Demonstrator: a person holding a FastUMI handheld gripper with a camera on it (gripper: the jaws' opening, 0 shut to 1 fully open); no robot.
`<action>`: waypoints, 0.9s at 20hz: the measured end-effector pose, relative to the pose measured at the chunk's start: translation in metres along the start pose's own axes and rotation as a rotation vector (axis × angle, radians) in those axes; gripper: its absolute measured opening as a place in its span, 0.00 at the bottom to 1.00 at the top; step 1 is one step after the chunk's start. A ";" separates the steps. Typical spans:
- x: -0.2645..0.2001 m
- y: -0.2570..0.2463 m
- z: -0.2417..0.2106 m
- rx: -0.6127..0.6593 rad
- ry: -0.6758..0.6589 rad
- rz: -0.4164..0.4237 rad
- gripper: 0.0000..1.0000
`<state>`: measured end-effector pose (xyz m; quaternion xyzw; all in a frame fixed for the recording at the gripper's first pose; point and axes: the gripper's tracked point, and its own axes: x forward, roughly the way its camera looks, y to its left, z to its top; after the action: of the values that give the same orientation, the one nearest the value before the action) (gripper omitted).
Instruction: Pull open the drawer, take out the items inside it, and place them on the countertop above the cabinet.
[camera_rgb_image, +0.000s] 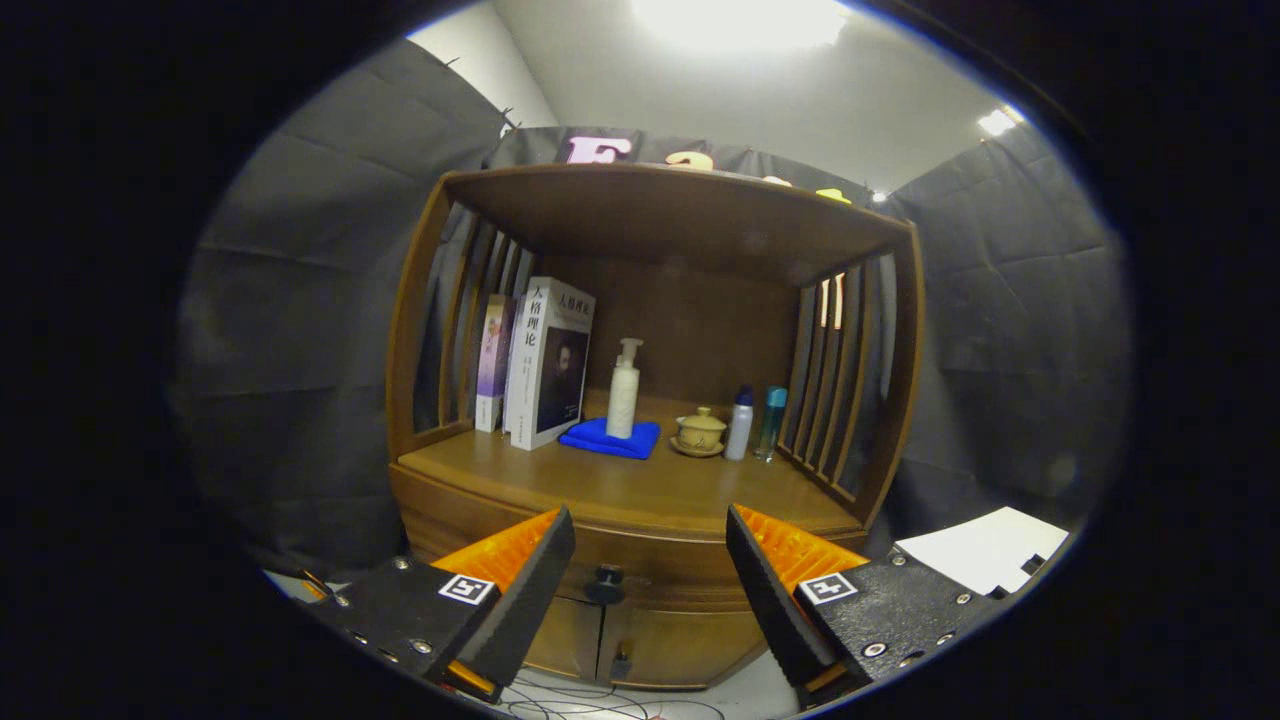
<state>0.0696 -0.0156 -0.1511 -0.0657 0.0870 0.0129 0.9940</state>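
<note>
Gripper view: gripper (650, 580) spread wide, empty, drawer knob (605, 582) between its fingers.

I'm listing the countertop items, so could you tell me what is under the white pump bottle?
The pump bottle stands on a folded blue cloth; anything under that cloth is hidden.

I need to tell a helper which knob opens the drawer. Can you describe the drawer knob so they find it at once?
Start at the wooden cabinet. On its front, just under the countertop, sits the drawer knob, between the tips of the open gripper. It is dark and round, higher than the small door pull on the doors below.
</note>
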 end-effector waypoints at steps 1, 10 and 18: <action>0.007 0.005 -0.012 -0.004 0.024 -0.004 0.95; 0.041 0.029 -0.079 0.017 0.140 0.018 0.95; 0.069 0.043 -0.115 0.057 0.188 0.028 0.94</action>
<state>0.1168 0.0129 -0.2807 -0.0370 0.1810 0.0181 0.9826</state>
